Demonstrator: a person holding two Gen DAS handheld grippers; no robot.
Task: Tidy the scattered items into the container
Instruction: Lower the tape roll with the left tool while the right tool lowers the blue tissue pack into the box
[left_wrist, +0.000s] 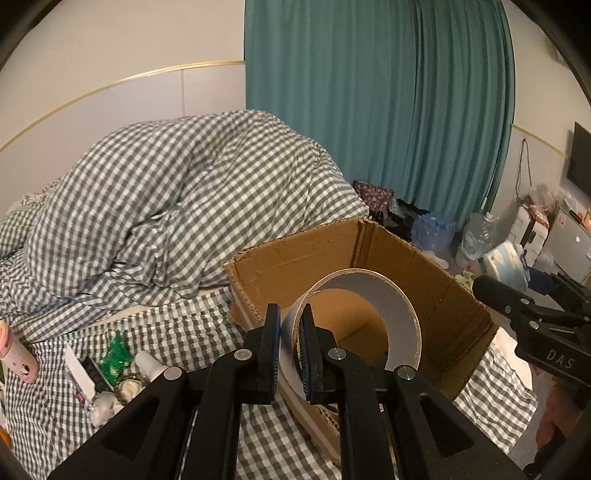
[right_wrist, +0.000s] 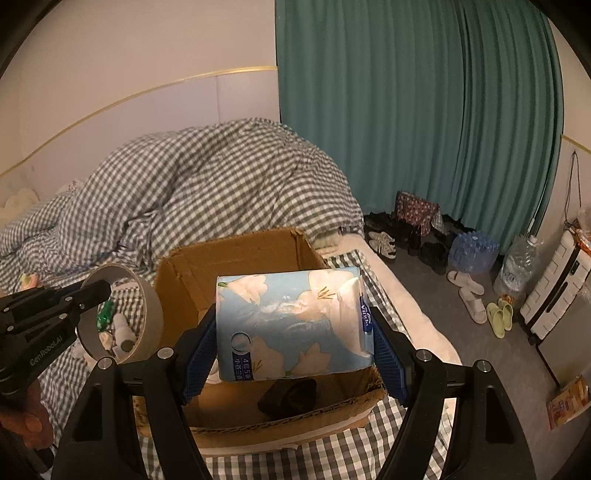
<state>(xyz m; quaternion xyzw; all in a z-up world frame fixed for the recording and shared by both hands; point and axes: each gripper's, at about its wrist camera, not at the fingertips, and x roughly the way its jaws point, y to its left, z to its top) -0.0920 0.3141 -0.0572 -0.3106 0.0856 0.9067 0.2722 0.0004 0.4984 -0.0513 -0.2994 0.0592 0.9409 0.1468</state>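
Observation:
An open cardboard box (left_wrist: 454, 295) (right_wrist: 236, 254) stands on the checked bed. My left gripper (left_wrist: 290, 347) is shut on the wall of a wide roll of tape (left_wrist: 402, 306), held over the box's near left edge; it also shows in the right wrist view (right_wrist: 147, 306). My right gripper (right_wrist: 291, 347) is shut on a blue flowered tissue pack (right_wrist: 291, 325) and holds it above the box's opening. A dark object (right_wrist: 288, 395) lies inside the box. Scattered small items (left_wrist: 110, 369) lie on the bed left of the box.
A heaped checked duvet (left_wrist: 177, 206) lies behind the box. A pink bottle (left_wrist: 14, 354) lies at the far left. Teal curtain (right_wrist: 424, 110), shoes and slippers (right_wrist: 469, 291), water bottles (right_wrist: 472, 251) and a white suitcase (right_wrist: 554, 291) are on the floor to the right.

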